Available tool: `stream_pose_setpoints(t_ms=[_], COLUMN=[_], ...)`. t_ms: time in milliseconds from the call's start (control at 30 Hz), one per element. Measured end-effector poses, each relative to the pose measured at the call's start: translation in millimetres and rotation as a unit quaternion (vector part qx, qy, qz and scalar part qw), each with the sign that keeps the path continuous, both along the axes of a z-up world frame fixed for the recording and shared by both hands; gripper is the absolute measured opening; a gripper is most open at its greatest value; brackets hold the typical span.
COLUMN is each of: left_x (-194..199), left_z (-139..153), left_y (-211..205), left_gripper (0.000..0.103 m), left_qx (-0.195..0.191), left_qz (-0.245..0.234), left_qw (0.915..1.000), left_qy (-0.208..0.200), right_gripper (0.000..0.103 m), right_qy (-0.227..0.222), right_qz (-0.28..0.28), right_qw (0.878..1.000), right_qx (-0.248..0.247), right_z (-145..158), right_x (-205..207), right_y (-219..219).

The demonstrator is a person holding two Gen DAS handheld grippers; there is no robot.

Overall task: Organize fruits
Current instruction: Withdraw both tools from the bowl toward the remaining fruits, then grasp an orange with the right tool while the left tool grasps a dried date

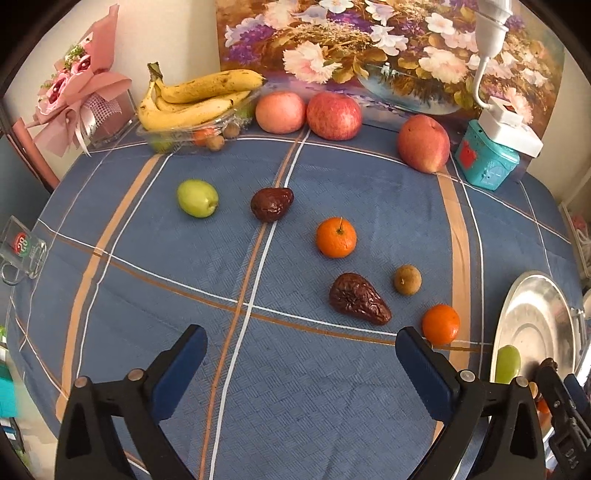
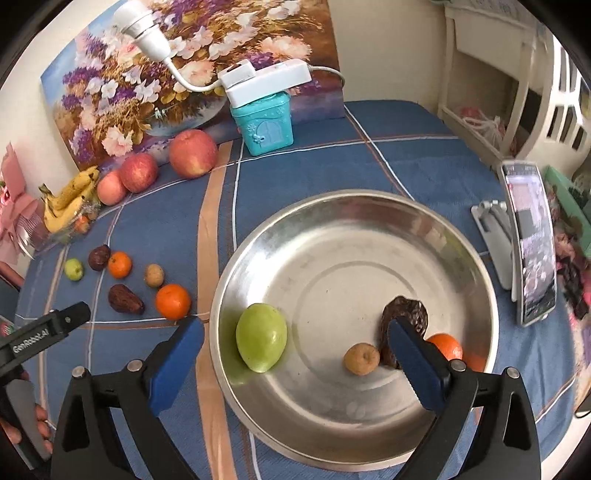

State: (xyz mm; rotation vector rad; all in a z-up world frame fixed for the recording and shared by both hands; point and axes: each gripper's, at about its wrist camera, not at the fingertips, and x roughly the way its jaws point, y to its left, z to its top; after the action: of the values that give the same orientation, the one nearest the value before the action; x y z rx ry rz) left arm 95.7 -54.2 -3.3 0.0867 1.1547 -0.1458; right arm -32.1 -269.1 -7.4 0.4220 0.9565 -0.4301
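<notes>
Only the right wrist view shows the metal plate's (image 2: pixel 369 206) contents, a phone (image 2: pixel 532 243) beside it, and "GenRobot.AI" lettering. Left tongs (image 1: pixel 301 347) and right tongs (image 2: pixel 295 341) both spread, empty.

Blue plaid tablecloth (image 1: pixel 303 387) covers the table. Flower painting (image 1: pixel 369 48) leans on the wall along the cloth's far edge. Teal house-shaped tin (image 2: pixel 266 125) sits right in front of the painting, white power strip (image 2: pixel 269 79) stacked on top of it, gooseneck lamp (image 2: pixel 138 22) arching up from the strip across the painting. Pink wrapped bouquet (image 1: pixel 74 92) stands left of the painting, at the cloth's far-left corner. Clear acrylic stand (image 1: pixel 22 247) on the cloth's left edge. Phone (image 2: pixel 532 243) upright on a grey stand (image 2: pixel 495 236) near the cloth's right edge, well right of the tin.
</notes>
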Motion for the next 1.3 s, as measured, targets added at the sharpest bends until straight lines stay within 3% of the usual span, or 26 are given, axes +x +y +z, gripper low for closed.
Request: stream_pose_setpoints(t_ms=[233, 533, 767, 833, 900, 1033, 1300], left_x=[10.4, 35.1, 53.8, 58.1, 62.6, 67.9, 64.3], left_z=[-2.7, -4.6, -20.1, -22.1, -24.7, -31.8, -43.7], left_y=[3.8, 9.4, 7.7, 8.8, 9.5, 9.6, -6.2], left_gripper=[0.103, 0.103, 0.103, 0.103, 0.103, 0.103, 0.103], left_qx=[-0.007, -0.057, -0.097, -0.095, -0.101, -0.138, -0.104], left_qz=[0.005, 0.022, 0.036, 0.038, 0.04, 0.031, 0.002], left_qw=[1.0, 0.998, 0.9939, 0.9942, 0.9933, 0.988, 0.9912], left_qy=[0.004, 0.013, 0.037, 0.034, 0.039, 0.063, 0.081], right_gripper=[0.1, 0.1, 0.099, 0.096, 0.083, 0.081, 0.072], right_qy=[0.003, -0.008, 0.011, 0.016, 0.019, 0.024, 0.04], right_qz=[0.017, 0.056, 0.087, 0.094, 0.1, 0.108, 0.116], right_qw=[1.0, 0.998, 0.995, 0.994, 0.993, 0.992, 0.991], right_qx=[0.014, 0.036, 0.05, 0.055, 0.054, 0.055, 0.063], right_z=[2.8, 7.3, -11.5, -16.0, -18.8, -24.1, -37.4], right_x=[20.6, 62.1, 91.8, 96.7, 101.0, 104.3, 104.6], right_y=[7.0, 28.6, 47.3, 50.8, 54.6, 58.4, 62.7])
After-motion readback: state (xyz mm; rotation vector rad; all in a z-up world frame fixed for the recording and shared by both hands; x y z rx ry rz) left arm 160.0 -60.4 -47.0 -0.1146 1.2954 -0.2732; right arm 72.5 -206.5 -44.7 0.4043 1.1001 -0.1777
